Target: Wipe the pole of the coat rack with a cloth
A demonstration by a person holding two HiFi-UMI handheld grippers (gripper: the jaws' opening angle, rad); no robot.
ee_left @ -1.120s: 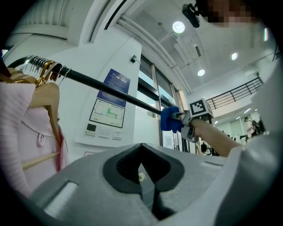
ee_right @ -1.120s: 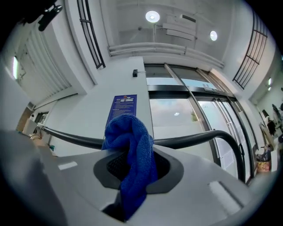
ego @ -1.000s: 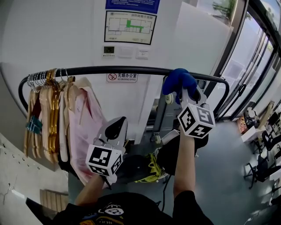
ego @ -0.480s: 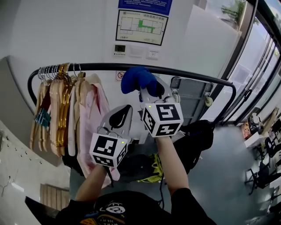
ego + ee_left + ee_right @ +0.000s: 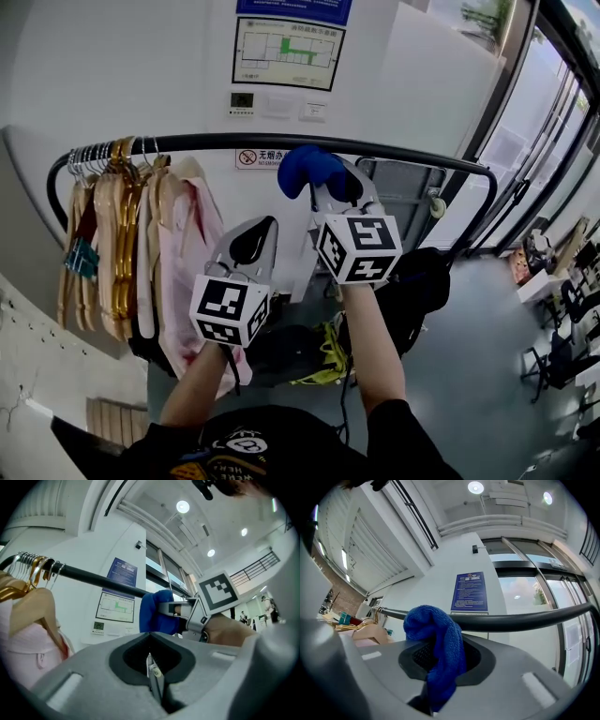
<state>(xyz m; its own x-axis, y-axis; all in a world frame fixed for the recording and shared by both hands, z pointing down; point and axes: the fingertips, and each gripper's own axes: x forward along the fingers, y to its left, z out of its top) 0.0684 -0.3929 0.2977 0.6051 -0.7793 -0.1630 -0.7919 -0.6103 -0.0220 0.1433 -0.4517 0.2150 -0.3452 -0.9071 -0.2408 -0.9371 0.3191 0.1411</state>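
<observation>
Swept the blue cloth [image 5: 312, 171] leftward along the pole [image 5: 206, 142] since a second ago, from near the right-hand bend to about mid-span, just right of the small sign [image 5: 259, 157].

Head view: presses the cloth up against the pole with the raised right gripper [image 5: 323, 190]; carries the left gripper [image 5: 251, 242] lower, in front of the pink garment [image 5: 183, 253], well clear of the pole. Leaves the hangers [image 5: 108, 159] bunched at the left end.

Left gripper view: finds the jaws pressed together on nothing, pointing up towards cloth and pole.

Right gripper view: finds the jaws clamped on a fold of the cloth, with the rest bunched upward and touching the pole.

Probably handles as soft, light and floppy, against a stiff, smooth pole. Best gripped by a thick fold, with a pad standing beyond the jaw tips; could drag loose if pinched thinly.
</observation>
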